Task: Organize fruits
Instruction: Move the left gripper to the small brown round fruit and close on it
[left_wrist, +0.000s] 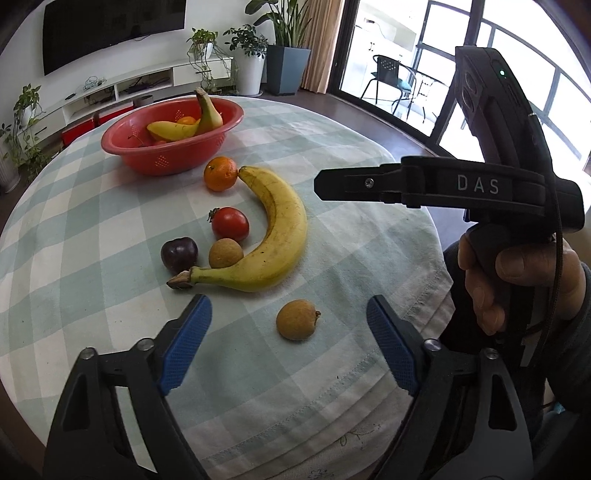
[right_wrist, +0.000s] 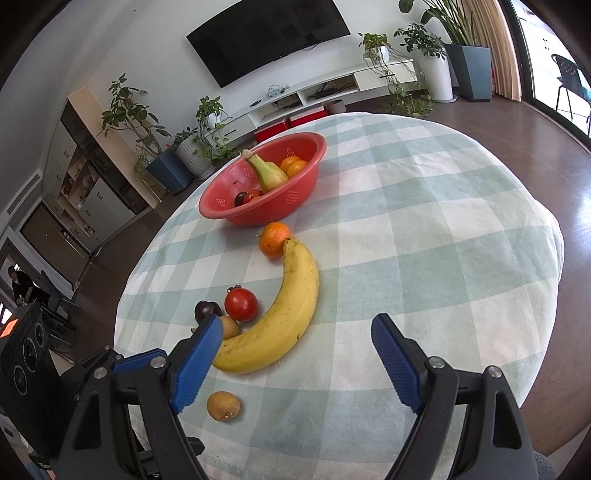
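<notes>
A small round tan-brown fruit (left_wrist: 297, 319) with a dry, rough-looking skin lies alone on the round worktop (left_wrist: 369, 155) under its pale green-and-white checked cloth. It sits near the cloth's front hem and between the blue-padded fingers of the left gripper (left_wrist: 289, 321), whose jaws stand moderately wide with nothing pressed. It looks light and firm, likely to roll if nudged from one side, so a level pinch across its middle seems the safest hold.

Beyond it lies a long curved yellow banana (left_wrist: 273, 236), probably soft and easily bruised; taking it near mid-length would balance it best. Its far tip touches a round orange mandarin (left_wrist: 220, 173). In the banana's inner curve sit a glossy red tomato (left_wrist: 230, 223), a dark purple plum-like fruit (left_wrist: 179, 253) and a second tan fruit (left_wrist: 225, 253) touching the banana. The tomato's skin looks smooth and slippery, and it likely wants a gentle squeeze.

The red perforated plastic basin (left_wrist: 162, 162) stands at the far side, already holding bananas, oranges and small dark fruit, with room left inside.

The right gripper (right_wrist: 295, 354) hovers wide and empty above the banana's stem end. In the left wrist view it hangs to the right, gripped by a hand (left_wrist: 517, 280). The cloth to the right of the banana is bare, giving room to travel, but the near edge drops away just beside the lone fruit.
</notes>
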